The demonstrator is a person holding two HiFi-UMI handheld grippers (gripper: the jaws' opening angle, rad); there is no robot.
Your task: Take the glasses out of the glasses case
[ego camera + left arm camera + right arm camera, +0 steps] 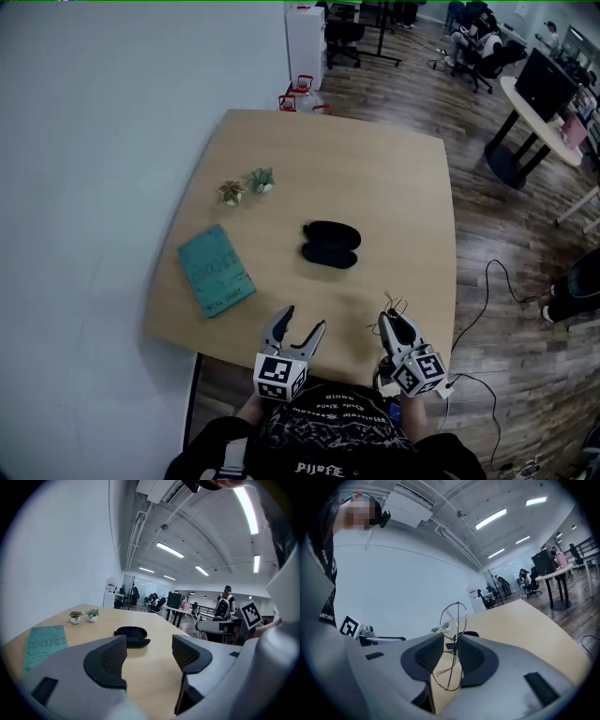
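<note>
Office floor with desks and chairs extends beyond a light wooden surface that stands against a white wall.

**Layout**
- A teal notebook lies at the left of the surface. Behind it stand a small potted plant and a second potted plant.
- The black glasses case lies near the middle, apparently open, well apart from both tools.
- The left hand-held gripper hangs over the near edge. Its jaws are spread with nothing between them, and it points toward the case.
- The right hand-held gripper is beside it. Its jaws pinch the wire-rimmed glasses near the bridge, with one lens above the pads and one below.

**Step in hand**
The removal appears complete: the glasses are clear of the case and held over the near edge of the surface.

**Next move (judgement)**
1. Carry the glasses to a bare part of the surface, beside the case.
2. Lower them until the frame rests there.
3. Part the jaws slowly. The thin wire frame could bend or catch on the pads.

**Limits of view**
- The head view shows the glasses only as faint wire.
- Whether the temples are folded cannot be told.
- The inside of the case is not visible.
- In the right gripper view the jaws and frame hide most of the case.
- The marker cubes hide the person's hands.
</note>
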